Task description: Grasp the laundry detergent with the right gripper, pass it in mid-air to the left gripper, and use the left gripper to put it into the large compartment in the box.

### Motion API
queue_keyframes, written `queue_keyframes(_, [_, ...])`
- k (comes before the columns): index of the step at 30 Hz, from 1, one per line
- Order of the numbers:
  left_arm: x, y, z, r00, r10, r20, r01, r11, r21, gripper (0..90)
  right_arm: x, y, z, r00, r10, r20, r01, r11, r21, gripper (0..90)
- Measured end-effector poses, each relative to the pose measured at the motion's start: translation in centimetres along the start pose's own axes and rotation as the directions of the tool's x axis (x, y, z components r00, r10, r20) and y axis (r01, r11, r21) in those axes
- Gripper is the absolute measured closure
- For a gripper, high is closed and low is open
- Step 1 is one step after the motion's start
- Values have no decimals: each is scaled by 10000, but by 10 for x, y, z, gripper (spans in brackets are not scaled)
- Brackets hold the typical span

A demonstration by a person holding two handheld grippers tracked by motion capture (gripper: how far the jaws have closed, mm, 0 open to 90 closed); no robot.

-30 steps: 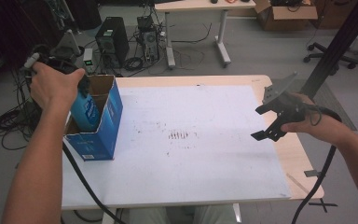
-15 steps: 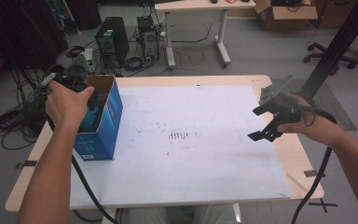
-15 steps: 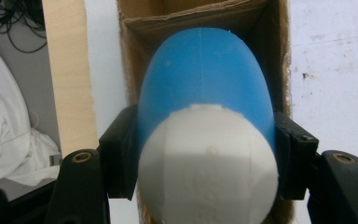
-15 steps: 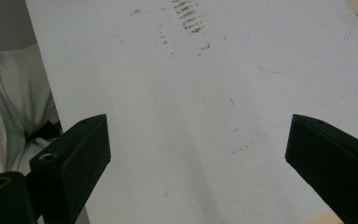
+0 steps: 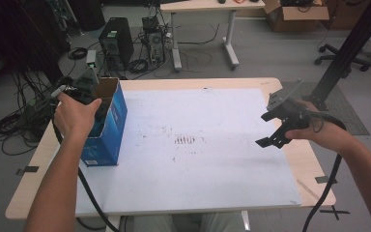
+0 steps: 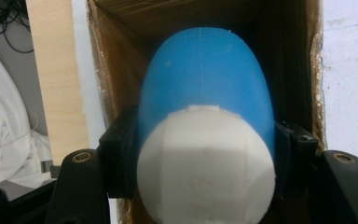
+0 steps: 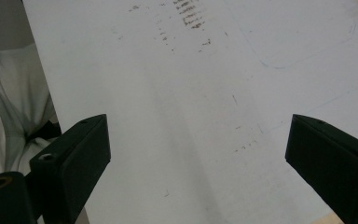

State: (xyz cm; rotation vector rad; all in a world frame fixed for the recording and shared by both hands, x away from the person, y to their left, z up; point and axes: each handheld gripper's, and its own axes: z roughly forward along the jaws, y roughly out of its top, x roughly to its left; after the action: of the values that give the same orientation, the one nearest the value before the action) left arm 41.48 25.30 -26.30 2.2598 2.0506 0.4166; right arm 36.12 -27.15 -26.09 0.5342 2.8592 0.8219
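1. Bottle (image 6: 205, 93), blue with a white cap (image 6: 205, 168), sits inside the open blue cardboard box (image 5: 111, 121) at the table's (image 5: 232, 82) left edge, pinched across its upper body by the left gripper (image 6: 205, 154).
2. It looks light, smooth and rigid plastic, likely slippery; gripping just below the cap seems safest.
3. Right gripper (image 5: 276, 129) hovers over the right side, jaws spread wide, holding nothing.

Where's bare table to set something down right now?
The white sheet lies bare between the blue box and the right gripper, except for some dark smudges. The left edge is crowded: the left gripper holds a blue-and-white object inside the box.
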Motion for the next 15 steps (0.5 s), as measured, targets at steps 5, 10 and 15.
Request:
queue_keyframes(5, [-2, 1, 5, 10000, 57, 22, -57, 10000, 53, 379, 0, -2, -1, 10000, 81, 25, -81, 10000, 21, 65])
queue_keyframes(10, [-2, 1, 9, 10000, 41, 90, -42, 9999, 147, 379, -1, -4, -1, 9999, 104, 33, -105, 9999, 19, 65])
queue_keyframes(15, [-1, 1, 12, 10000, -21, 96, 20, 9999, 151, 379, -1, -5, 0, 9999, 130, 17, -130, 9999, 40, 65])
